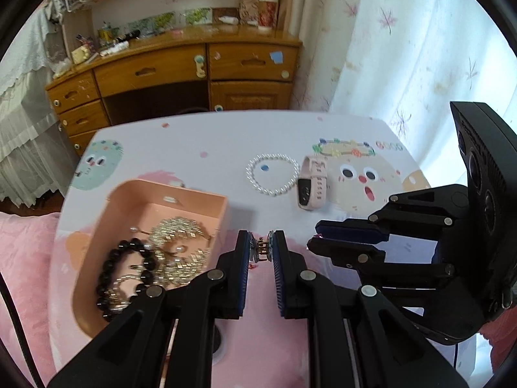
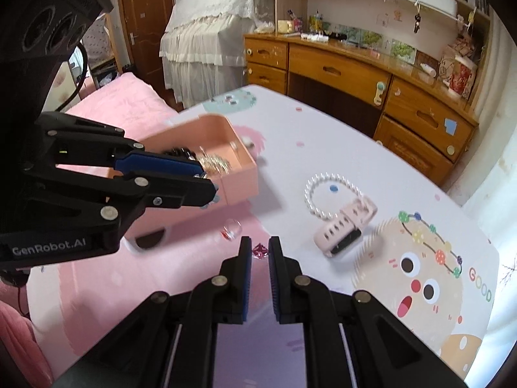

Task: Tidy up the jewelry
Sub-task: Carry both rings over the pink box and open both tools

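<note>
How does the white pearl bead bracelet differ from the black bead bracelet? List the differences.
1. Colour: the white pearl bead bracelet is glossy white; the black bead bracelet is dark.
2. Place: the pearl one lies on the bare printed tablecloth, outside the pink plastic box; the black one lies inside the box.
3. Neighbours: the pearl one sits by a pink smartwatch; the black one is tangled among gold chain jewelry.
Both are round beaded loops lying flat.

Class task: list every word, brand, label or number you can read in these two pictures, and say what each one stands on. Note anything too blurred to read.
"GenRobot.AI": on the body of the left gripper, right wrist view.
"GOOD": coloured letters printed on the tablecloth, beside the cartoon face.
Raised lettering on the right gripper's camera housing: too dark to read.
Watch screen: blank.
Papers and packets on the desk: too small to read.
</note>
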A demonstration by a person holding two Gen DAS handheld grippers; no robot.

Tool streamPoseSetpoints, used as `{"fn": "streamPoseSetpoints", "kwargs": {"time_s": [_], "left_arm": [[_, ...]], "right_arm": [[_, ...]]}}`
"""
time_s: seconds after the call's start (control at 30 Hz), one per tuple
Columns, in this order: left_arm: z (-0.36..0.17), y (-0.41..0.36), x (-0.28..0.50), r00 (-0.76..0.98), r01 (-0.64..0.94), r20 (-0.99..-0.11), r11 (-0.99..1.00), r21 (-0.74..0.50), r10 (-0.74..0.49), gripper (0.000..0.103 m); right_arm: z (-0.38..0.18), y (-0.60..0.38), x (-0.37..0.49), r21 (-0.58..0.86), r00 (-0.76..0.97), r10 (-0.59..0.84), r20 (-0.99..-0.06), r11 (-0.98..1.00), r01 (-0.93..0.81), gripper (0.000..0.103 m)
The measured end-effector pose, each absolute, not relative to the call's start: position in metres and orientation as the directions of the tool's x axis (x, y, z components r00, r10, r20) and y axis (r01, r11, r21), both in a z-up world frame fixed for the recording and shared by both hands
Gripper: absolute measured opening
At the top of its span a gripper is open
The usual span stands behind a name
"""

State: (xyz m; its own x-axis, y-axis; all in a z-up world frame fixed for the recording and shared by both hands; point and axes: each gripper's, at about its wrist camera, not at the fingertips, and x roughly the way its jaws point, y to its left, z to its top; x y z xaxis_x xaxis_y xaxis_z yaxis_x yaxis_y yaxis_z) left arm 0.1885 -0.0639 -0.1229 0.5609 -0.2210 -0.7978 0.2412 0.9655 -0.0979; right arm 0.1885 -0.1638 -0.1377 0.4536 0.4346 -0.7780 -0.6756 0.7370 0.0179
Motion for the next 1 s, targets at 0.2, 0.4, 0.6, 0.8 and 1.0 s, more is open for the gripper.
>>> {"fn": "streamPoseSetpoints", "kwargs": {"time_s": [0.2,0.4,0.6,0.8,1.0], "left_arm": [[-0.103,-0.033,0.176,0.6,0.214,-0.773,0.973,-0.091,-0.205,0.012],[-0.094,0.001,0.168,0.61,0.199,-0.772,0.978,-0.067,-0.177,0.012],[-0.093,0.032,0.165,0.603,0.194,-0.783,0.98,-0.045,-0.155,0.012],[-0.097,0.055,0.166,0.582,0.19,-0.798,0.981,-0.049,-0.152,0.012],[-0.099,0.067,0.169,0.579,0.187,-0.801,0.981,-0.051,-0.152,0.013]], "right_arm": [[-0.116,-0.142,0.178,-0.002,0.485,0.442,-0.755,0.737,-0.676,0.01],[-0.1,-0.114,0.167,-0.011,0.511,0.449,-0.733,0.744,-0.668,0.01],[-0.086,-0.088,0.158,0.023,0.524,0.469,-0.711,0.761,-0.649,0.01],[-0.08,-0.07,0.153,0.148,0.513,0.537,-0.67,0.773,-0.616,0.01],[-0.077,-0.057,0.15,0.201,0.524,0.565,-0.637,0.778,-0.595,0.011]]}}
